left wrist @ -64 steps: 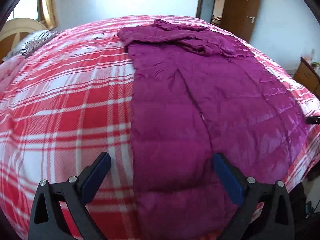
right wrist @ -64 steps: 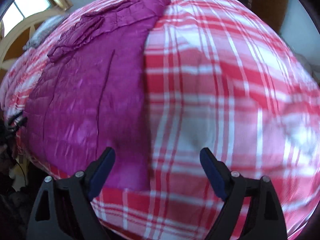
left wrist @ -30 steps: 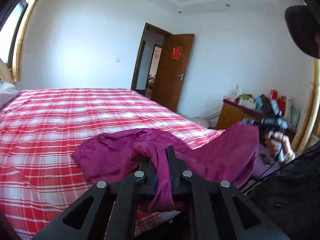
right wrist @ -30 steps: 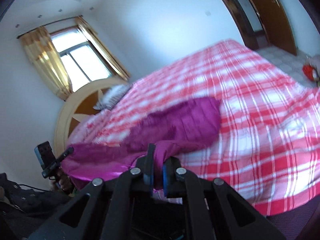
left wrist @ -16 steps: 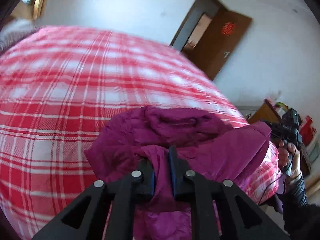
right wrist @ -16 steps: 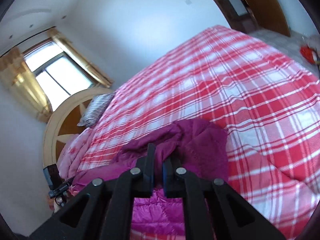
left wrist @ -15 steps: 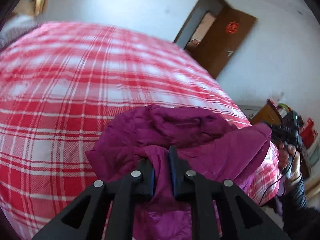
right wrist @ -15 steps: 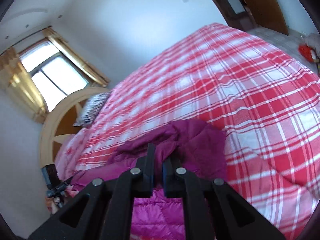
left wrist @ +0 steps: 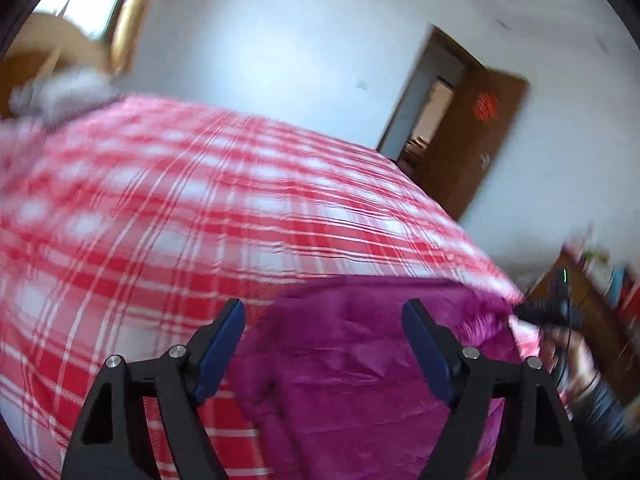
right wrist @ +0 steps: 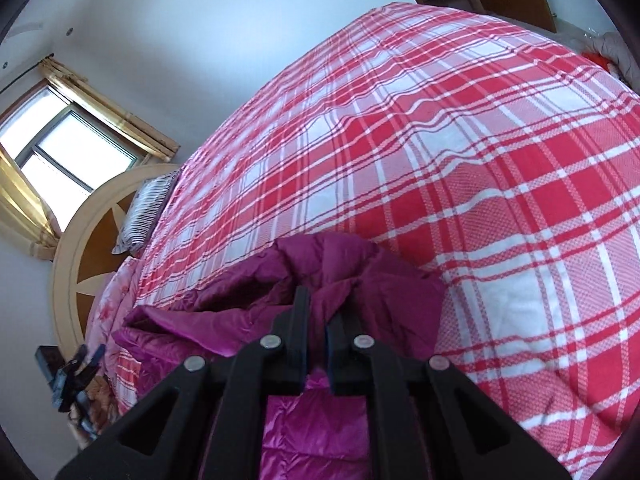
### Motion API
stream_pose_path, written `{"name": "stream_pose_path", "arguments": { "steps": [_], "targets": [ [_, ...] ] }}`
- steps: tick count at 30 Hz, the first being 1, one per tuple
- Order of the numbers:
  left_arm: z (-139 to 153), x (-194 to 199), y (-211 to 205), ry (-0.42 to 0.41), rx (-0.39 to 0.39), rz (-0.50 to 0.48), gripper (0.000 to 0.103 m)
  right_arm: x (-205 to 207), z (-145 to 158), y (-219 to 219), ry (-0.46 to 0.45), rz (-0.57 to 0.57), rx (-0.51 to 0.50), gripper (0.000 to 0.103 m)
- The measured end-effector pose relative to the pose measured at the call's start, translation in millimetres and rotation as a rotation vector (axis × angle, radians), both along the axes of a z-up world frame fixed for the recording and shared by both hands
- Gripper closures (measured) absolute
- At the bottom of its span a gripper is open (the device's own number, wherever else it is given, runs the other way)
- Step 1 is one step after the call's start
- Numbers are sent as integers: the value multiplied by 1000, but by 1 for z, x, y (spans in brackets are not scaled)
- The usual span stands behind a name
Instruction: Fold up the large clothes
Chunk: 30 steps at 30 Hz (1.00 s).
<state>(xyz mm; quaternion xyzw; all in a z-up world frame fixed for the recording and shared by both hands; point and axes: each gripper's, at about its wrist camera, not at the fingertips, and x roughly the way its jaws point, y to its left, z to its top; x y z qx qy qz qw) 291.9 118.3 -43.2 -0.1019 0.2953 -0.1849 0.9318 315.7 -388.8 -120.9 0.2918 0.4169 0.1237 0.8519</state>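
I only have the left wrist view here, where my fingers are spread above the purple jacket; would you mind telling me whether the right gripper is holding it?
Observer: Yes, the right gripper is shut on a fold of the jacket.
Operator: Thank you. What lies beyond it?
Observer: Bare red plaid bedcover up to the far edge.
Operator: Anything at the headboard?
Observer: A striped pillow leans there, under the window.

A magenta padded coat (right wrist: 340,276) lies on a red-and-white plaid bedspread (right wrist: 460,128); seemingly brown door (left wrist: 472,148).
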Motion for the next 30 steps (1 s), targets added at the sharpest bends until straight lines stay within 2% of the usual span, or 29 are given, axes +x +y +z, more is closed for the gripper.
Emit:
{"name": "stream_pose_path", "arguments": {
  "steps": [4,6,7,9,10,11,12,14,15,17,19,21,23,25,30],
  "targets": [
    [-16,0,-83,-25,160,-138,21,9,-4,10,-3,-11,-35,92],
    [-31,3,-114,-37,266,-149,21,10,-3,13,-6,-21,-43,89],
    [-42,6,-128,-57,346,-128,21,10,-2,13,-7,-32,-43,86],
    [-61,15,-144,-71,448,-89,21,5,0,11,-13,-72,-29,67],
    [-71,20,-151,-86,513,-53,21,1,3,13,-24,-96,-32,61],
    [-79,27,-153,-85,552,-25,21,-4,5,16,-40,-112,-43,45],
    [-85,32,-152,-74,557,-14,21,-14,11,23,-77,-131,-72,31],
    [-94,47,-143,-19,522,27,21,-27,18,42,-148,-132,-116,23],
    [-95,50,-138,2,498,47,21,-30,20,51,-171,-125,-129,22],
    [-101,59,-132,8,502,79,21,-36,23,76,-211,-78,-154,22],
    [-105,63,-127,30,492,95,21,-33,19,106,-223,0,-186,22],
    [-107,65,-119,53,472,130,21,-26,12,137,-226,93,-266,22],
    [-110,69,-117,73,461,157,19,-19,4,154,-230,134,-327,22],
    [-114,76,-115,93,445,171,16,-8,-5,160,-210,131,-379,22],
    [-112,84,-118,130,426,172,15,15,-21,149,-141,72,-411,23]
  ]
}}
